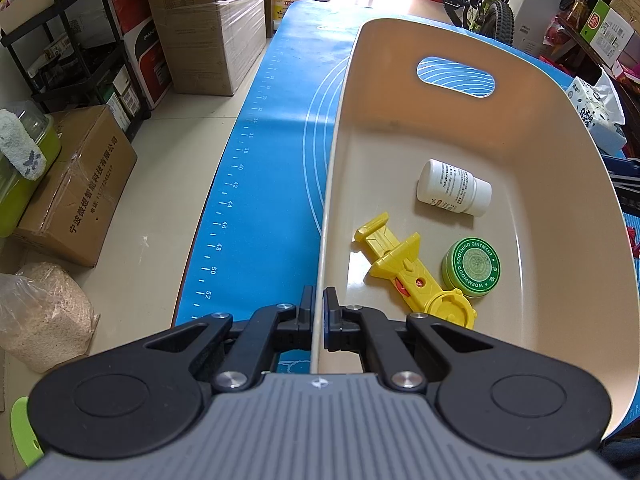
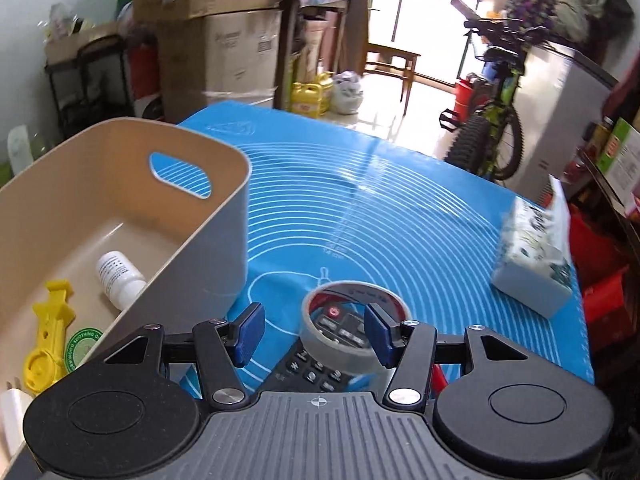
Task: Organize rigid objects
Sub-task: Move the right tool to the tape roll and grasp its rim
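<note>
A beige plastic bin (image 1: 400, 24) stands on the blue mat (image 1: 272, 160). My left gripper (image 1: 319, 312) is shut on the bin's near wall, with the rim pinched between its pads. Inside lie a white pill bottle (image 1: 452, 188), a yellow plastic toy (image 1: 404, 268) and a green ointment tin (image 1: 474, 266). In the right wrist view the bin (image 2: 224, 216) is at the left. My right gripper (image 2: 315, 333) hangs open just above a roll of clear tape (image 2: 340, 354) that lies on a black remote control (image 2: 312, 372). Its pads touch neither.
A pack of tissues (image 2: 532, 256) lies at the mat's right edge. Cardboard boxes (image 1: 208, 28), a black shelf rack and a bag of grain (image 1: 44, 316) crowd the floor to the left. A bicycle (image 2: 492, 136) stands behind the table.
</note>
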A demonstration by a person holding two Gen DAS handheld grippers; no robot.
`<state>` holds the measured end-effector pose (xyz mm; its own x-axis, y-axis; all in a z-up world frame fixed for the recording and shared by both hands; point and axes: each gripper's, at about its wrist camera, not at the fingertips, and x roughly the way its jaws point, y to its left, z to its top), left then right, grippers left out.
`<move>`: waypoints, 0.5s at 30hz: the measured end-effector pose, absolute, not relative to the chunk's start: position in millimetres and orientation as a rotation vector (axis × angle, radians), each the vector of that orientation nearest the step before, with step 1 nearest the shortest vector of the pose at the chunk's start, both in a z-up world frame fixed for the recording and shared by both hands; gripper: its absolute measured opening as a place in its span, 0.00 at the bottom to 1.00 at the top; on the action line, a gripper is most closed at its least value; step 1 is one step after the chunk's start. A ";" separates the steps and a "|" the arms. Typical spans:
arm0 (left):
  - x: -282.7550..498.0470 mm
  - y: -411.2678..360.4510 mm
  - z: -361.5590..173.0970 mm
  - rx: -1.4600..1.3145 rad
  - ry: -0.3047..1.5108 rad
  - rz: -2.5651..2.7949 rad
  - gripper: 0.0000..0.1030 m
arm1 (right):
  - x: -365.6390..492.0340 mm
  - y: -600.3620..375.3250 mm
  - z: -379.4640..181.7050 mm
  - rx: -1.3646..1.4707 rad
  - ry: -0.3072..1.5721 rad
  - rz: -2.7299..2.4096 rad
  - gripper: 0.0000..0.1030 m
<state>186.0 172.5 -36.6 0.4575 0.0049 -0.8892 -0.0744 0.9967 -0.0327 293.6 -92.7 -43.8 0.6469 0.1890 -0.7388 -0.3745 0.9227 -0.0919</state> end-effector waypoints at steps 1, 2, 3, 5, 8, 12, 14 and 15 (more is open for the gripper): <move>185.9 172.4 -36.8 -0.068 1.095 0.050 0.05 | 297.7 -90.5 -47.1 -0.249 0.820 0.323 0.57; 185.6 172.3 -37.0 -0.067 1.095 0.050 0.05 | 301.2 -88.7 -50.8 -0.251 0.833 0.325 0.55; 185.7 171.7 -37.1 -0.065 1.095 0.050 0.05 | 304.4 -86.9 -54.5 -0.256 0.843 0.323 0.54; 185.4 172.0 -37.0 -0.065 1.095 0.050 0.05 | 309.9 -85.1 -63.2 -0.265 0.866 0.319 0.51; 186.1 172.3 -36.2 -0.065 1.096 0.050 0.05 | 312.6 -84.5 -73.8 -0.279 0.900 0.317 0.43; 186.3 172.5 -36.0 -0.062 1.095 0.051 0.05 | 305.5 -86.6 -77.0 -0.291 0.888 0.315 0.24; 186.2 172.9 -36.1 -0.062 1.095 0.052 0.05 | 300.2 -86.8 -75.2 -0.292 0.868 0.313 0.20; 186.4 172.5 -36.1 -0.063 1.095 0.051 0.05 | 297.9 -87.8 -73.0 -0.288 0.857 0.308 0.19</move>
<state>186.4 172.5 -36.1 0.4568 0.0104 -0.8895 -0.0726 0.9970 -0.0256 297.9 -87.8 -73.0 0.6158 0.1491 -0.7737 -0.3780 0.9174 -0.1241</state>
